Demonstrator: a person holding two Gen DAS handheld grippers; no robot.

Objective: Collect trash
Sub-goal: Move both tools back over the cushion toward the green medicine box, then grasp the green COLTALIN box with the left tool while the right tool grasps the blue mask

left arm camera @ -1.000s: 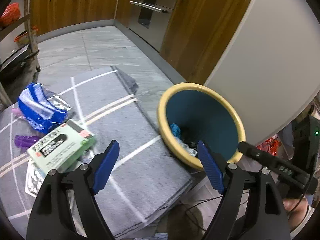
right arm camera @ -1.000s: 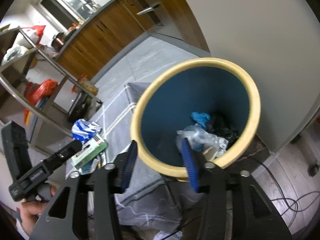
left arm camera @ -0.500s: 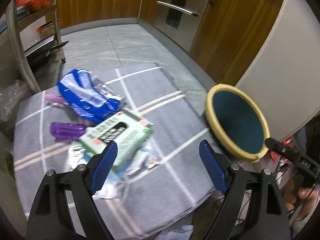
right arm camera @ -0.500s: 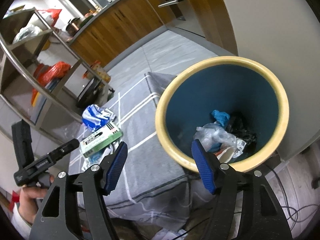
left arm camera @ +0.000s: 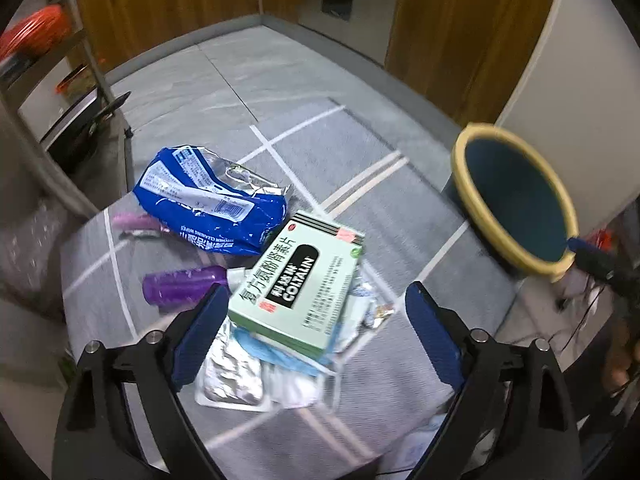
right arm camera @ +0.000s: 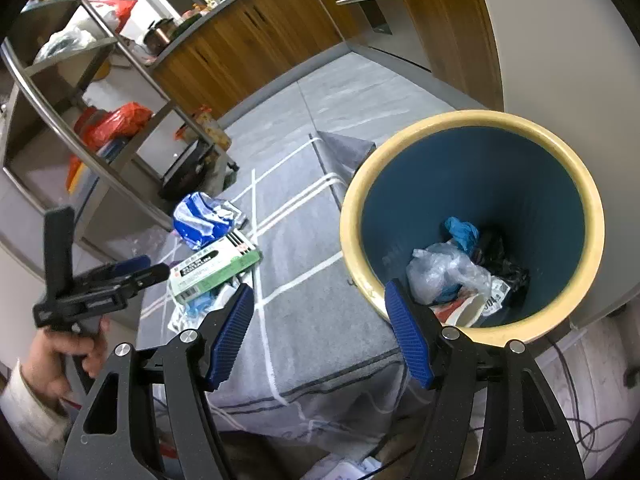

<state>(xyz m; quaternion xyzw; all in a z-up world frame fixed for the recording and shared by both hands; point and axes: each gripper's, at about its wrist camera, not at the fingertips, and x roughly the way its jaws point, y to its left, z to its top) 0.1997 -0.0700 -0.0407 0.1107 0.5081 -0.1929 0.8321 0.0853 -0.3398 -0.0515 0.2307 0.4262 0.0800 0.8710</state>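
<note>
A green medicine box (left arm camera: 304,272) lies on a pile of wrappers, with a foil blister pack (left arm camera: 232,380) under it. A blue wipes pack (left arm camera: 208,200) and a purple bottle (left arm camera: 180,286) lie beside it on the grey mat (left arm camera: 380,216). My left gripper (left arm camera: 316,290) hovers over the box, jaws opening, pads clear of it. The yellow-rimmed blue bin (right arm camera: 400,200) holds crumpled bags (right arm camera: 444,272). My right gripper (right arm camera: 318,288) stands open at the bin's near rim with nothing between its fingers. In the right wrist view the box (right arm camera: 212,268) and a hand (right arm camera: 68,348) holding the left gripper (right arm camera: 120,276) show.
The bin (left arm camera: 516,200) stands at the mat's right corner against a pale wall. A metal shelf rack (right arm camera: 100,100) with bags stands left of the mat. Wooden cabinets and an oven line the far side. Cables (right arm camera: 580,420) trail on the floor at lower right.
My left gripper has swung from the bin to above the green box and its jaws have widened. The right gripper's jaws have spread too, staying by the bin's rim.
</note>
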